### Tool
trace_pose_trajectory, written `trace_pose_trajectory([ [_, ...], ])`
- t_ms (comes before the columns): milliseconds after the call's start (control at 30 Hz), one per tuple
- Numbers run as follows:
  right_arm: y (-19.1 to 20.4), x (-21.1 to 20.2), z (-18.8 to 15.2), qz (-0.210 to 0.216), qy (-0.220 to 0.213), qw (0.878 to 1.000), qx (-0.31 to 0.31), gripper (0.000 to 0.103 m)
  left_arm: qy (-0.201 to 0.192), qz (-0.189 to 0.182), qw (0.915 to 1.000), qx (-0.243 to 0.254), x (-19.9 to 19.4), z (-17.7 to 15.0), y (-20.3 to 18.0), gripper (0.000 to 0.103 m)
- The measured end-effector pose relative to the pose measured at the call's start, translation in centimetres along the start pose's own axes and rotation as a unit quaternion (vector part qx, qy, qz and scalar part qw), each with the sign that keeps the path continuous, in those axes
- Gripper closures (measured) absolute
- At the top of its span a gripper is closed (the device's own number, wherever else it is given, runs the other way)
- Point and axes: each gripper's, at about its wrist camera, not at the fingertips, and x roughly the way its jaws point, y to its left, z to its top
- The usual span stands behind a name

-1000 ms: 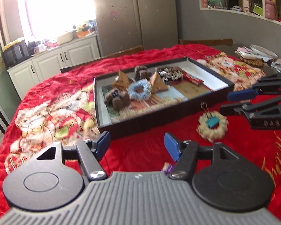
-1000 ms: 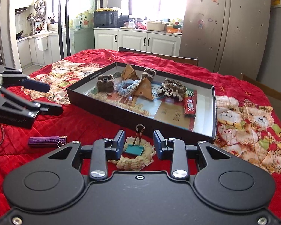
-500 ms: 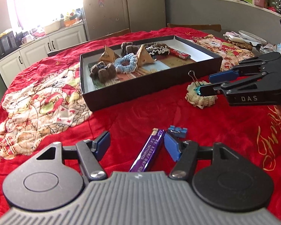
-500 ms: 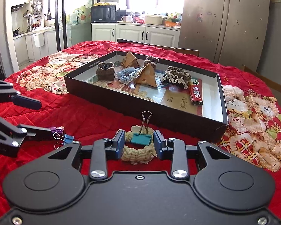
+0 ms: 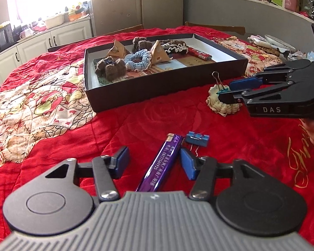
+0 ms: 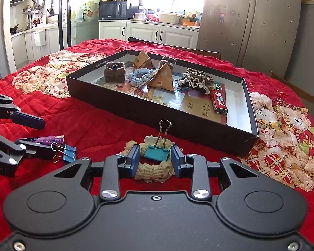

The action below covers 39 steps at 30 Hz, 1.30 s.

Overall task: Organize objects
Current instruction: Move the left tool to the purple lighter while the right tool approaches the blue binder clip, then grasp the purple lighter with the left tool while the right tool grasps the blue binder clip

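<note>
Now my right tool (image 6: 155, 159) sits spread around the teal clip (image 6: 157, 154) on the cream scrunchie (image 6: 150, 168); my left tool (image 5: 152, 161), also spread, brackets the purple lighter (image 5: 160, 164). Next, probably squeeze, then lift toward the box (image 6: 249, 104).

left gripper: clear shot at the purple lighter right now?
Probably yes. The left gripper is open, and the purple lighter already lies between its fingers on the red cloth. The blue binder clip sits just beyond the right finger and might get nudged.
</note>
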Motion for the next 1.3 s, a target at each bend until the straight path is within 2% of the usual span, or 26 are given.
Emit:
trace_pose_trajectory([
  [367,0.6,0.7,-0.3,-0.021,0.009,0.999,-0.023,0.072,-0.003,-0.015,0.9998,-0.009,0.0,-0.2,0.2,0.057],
  [633,0.8,0.8,-0.4,-0.025,0.005,0.999,-0.030,0.077,-0.004,-0.023,0.9997,-0.008,-0.1,-0.1,0.0,0.070],
  [1300,0.6,-1.0,-0.8,-0.013,-0.017,0.999,-0.030,0.078,0.001,-0.018,0.9997,-0.017,0.0,0.1,0.1,0.078],
])
